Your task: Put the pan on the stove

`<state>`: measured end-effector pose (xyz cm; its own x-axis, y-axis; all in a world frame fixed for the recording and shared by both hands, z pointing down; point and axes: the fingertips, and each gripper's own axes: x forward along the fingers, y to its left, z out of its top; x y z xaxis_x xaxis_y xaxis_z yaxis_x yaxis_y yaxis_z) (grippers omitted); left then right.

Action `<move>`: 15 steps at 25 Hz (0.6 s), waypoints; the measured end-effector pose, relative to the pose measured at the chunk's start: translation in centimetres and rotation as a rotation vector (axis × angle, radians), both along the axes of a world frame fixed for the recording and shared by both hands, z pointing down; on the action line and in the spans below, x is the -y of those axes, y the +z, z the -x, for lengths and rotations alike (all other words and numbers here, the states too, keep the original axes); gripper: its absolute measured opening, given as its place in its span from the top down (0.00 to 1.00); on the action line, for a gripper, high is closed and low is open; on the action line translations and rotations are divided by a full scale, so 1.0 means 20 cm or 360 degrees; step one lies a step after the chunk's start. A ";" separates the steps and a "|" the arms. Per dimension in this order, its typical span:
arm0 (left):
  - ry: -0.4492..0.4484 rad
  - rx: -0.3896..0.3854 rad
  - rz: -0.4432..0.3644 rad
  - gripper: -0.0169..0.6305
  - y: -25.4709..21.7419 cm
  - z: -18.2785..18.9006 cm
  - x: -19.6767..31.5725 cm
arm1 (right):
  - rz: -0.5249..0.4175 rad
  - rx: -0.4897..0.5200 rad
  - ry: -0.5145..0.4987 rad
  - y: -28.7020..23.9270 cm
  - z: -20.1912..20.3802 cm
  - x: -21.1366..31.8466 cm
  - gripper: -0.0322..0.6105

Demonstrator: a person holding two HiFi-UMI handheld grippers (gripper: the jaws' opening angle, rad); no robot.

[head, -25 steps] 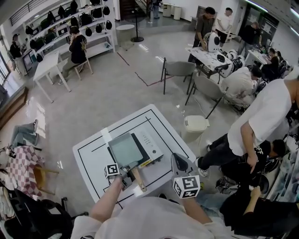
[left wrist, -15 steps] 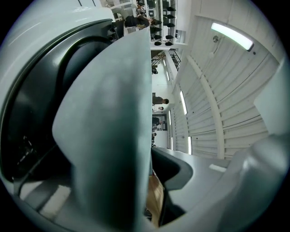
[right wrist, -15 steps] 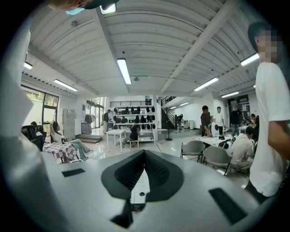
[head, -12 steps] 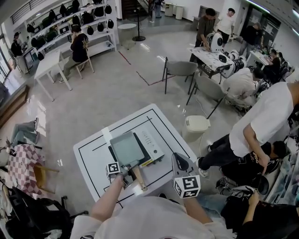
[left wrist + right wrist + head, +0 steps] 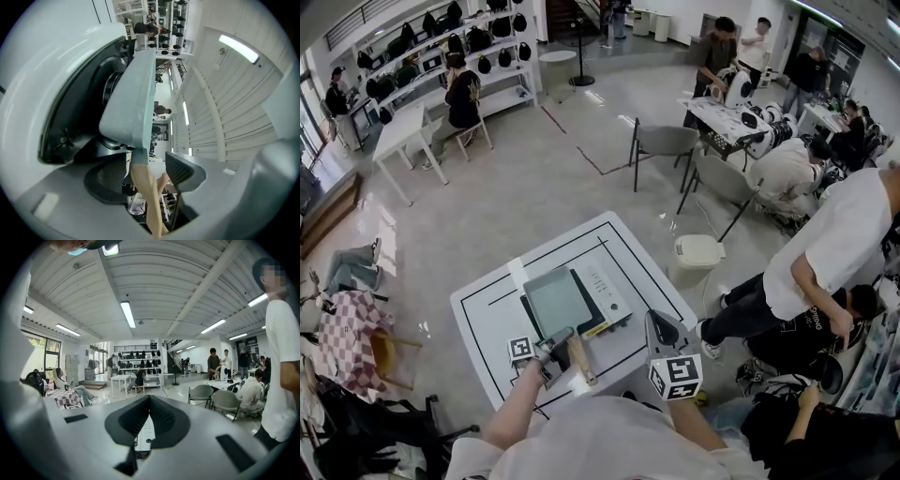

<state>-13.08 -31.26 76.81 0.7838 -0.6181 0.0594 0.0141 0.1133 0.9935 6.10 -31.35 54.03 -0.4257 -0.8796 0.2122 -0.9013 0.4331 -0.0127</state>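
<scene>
I am keeping my left gripper (image 5: 547, 352) at the wooden handle (image 5: 579, 360), and its jaws have just been opening. They are standing spread with the handle lying loose between them. The pan (image 5: 555, 302) is sitting on the stove (image 5: 605, 287) on the white table (image 5: 487, 328), at twelve o'clock from that gripper. My right gripper (image 5: 662, 329) is hovering at four o'clock of the stove, its jaws pressed together on nothing.

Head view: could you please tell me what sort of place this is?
Probably a robotics lab or test workshop: a line-marked table with a small stove, a bench of white machines, and shelves of dark gear.
</scene>
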 end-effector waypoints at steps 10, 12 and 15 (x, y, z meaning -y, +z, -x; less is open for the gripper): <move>-0.0384 0.0171 -0.0322 0.65 -0.25 0.42 -0.27 | 0.0014 0.0039 -0.0072 0.01 0.06 0.00 0.94; -0.0420 0.0337 -0.0419 0.82 -0.33 0.45 -0.29 | 0.0013 0.0053 -0.0094 0.02 0.08 0.00 0.94; -0.0498 0.0621 -0.0659 0.96 -0.50 0.48 -0.27 | 0.0005 0.0057 -0.0126 0.01 0.10 0.00 0.94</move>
